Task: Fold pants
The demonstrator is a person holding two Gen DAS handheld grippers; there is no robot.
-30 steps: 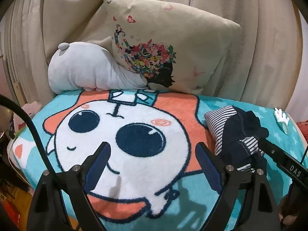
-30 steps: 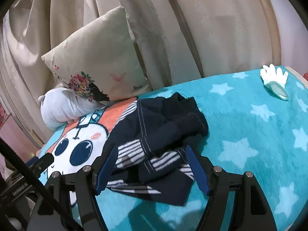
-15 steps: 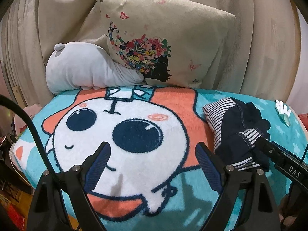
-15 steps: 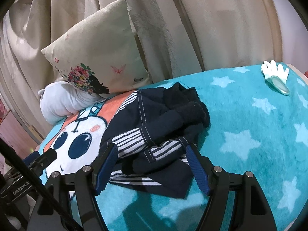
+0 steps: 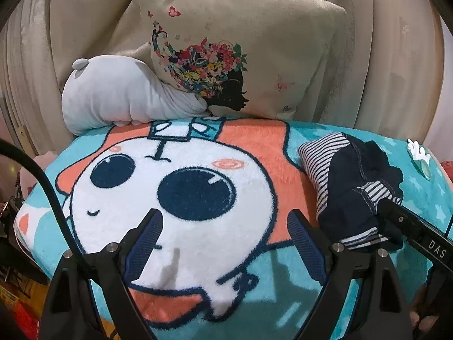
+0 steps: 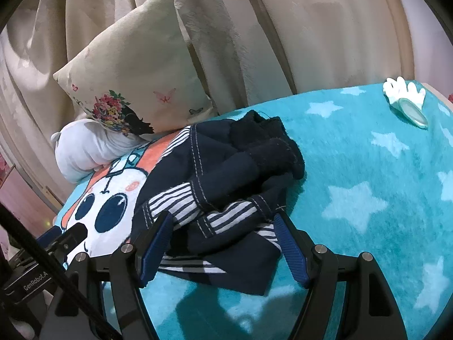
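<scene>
The pants [image 6: 226,175] are dark navy with white-striped lining and lie in a crumpled heap on the teal cartoon blanket [image 6: 368,184]. In the left wrist view the pants [image 5: 354,187] sit at the right. My right gripper [image 6: 223,238] is open, its blue-padded fingers spread either side of the heap's near edge, just above it. My left gripper [image 5: 226,240] is open and empty over the white cartoon face, left of the pants. Part of the right gripper's body [image 5: 419,240] shows at the left view's right edge.
A floral cushion [image 5: 240,51] and a grey plush pillow [image 5: 121,99] lean against beige curtains at the back. A small white glove-shaped object [image 6: 405,99] lies on the blanket far right. The blanket's near edge drops off at the left.
Both grippers have moved slightly forward and lower toward the blanket. The right gripper has come closer to the pants heap. Both stay open.
</scene>
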